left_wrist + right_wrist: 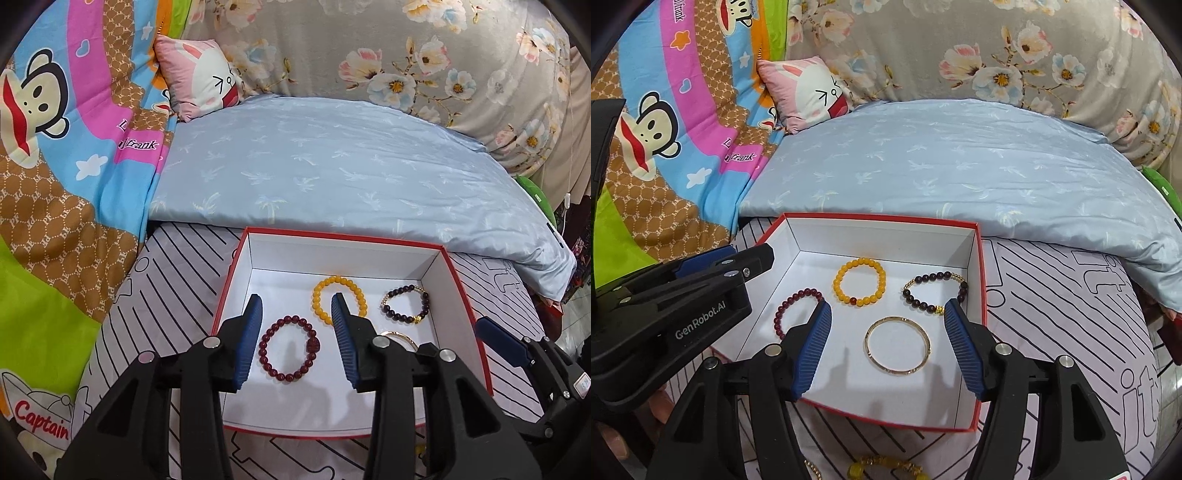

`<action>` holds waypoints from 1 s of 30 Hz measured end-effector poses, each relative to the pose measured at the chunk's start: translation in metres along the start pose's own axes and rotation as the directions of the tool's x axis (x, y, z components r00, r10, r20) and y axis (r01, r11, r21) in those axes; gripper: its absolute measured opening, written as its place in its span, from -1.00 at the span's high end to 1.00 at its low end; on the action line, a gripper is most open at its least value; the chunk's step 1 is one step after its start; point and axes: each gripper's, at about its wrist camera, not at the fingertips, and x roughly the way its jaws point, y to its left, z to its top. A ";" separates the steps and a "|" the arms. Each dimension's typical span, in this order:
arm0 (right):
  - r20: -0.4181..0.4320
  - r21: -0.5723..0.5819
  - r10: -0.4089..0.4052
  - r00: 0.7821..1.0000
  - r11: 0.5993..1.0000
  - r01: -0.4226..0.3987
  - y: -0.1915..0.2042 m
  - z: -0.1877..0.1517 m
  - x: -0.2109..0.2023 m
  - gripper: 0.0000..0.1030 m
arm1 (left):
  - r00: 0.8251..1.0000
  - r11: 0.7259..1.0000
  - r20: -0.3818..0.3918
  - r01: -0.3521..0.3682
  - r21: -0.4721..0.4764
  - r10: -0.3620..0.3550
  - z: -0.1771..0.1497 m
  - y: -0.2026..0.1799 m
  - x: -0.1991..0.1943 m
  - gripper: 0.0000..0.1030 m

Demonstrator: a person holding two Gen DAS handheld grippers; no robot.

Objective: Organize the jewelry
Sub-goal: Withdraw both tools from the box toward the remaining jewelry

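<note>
A white box with a red rim (343, 236) (882, 218) sits on a striped sheet. On its floor lie a dark red bead bracelet (263, 347) (779, 317), a yellow bead bracelet (338, 278) (836, 282), a dark purple bracelet with gold beads (424, 302) (908, 295) and a gold bangle (897, 373). My left gripper (296, 299) is open over the red bracelet, which lies loose between the blue pads. My right gripper (888, 304) is open around the bangle without touching it. In the left wrist view the bangle (402, 336) is mostly hidden behind a finger.
A yellow bead bracelet (871, 467) and a gold chain (812, 469) lie on the sheet in front of the box. A folded blue quilt (332, 166) lies just behind the box. A cartoon blanket (74, 184) rises at the left, and a pink pillow (203, 81) sits behind.
</note>
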 end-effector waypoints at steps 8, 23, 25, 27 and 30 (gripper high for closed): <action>0.007 0.016 0.001 1.000 1.000 -0.001 -0.003 -0.010 -0.024 -0.19 | 1.000 1.000 0.005 0.002 -0.001 -0.002 -0.008 -0.002 -0.020 0.28; 0.028 0.019 0.003 1.000 1.000 -0.003 0.002 -0.028 -0.072 -0.20 | 1.000 1.000 0.012 0.015 0.002 -0.015 -0.031 -0.006 -0.065 0.28; 0.031 0.019 0.000 1.000 1.000 -0.001 0.002 -0.033 -0.081 -0.20 | 1.000 1.000 0.012 0.015 0.001 -0.015 -0.036 -0.005 -0.072 0.26; 0.032 0.022 -0.001 0.999 1.000 0.000 0.002 -0.038 -0.088 -0.20 | 1.000 1.000 0.011 0.015 -0.001 -0.015 -0.041 -0.005 -0.078 0.25; 0.028 0.028 -0.007 1.000 1.000 0.006 0.001 -0.049 -0.098 -0.20 | 1.000 1.000 0.006 0.013 -0.002 -0.013 -0.050 -0.004 -0.087 0.24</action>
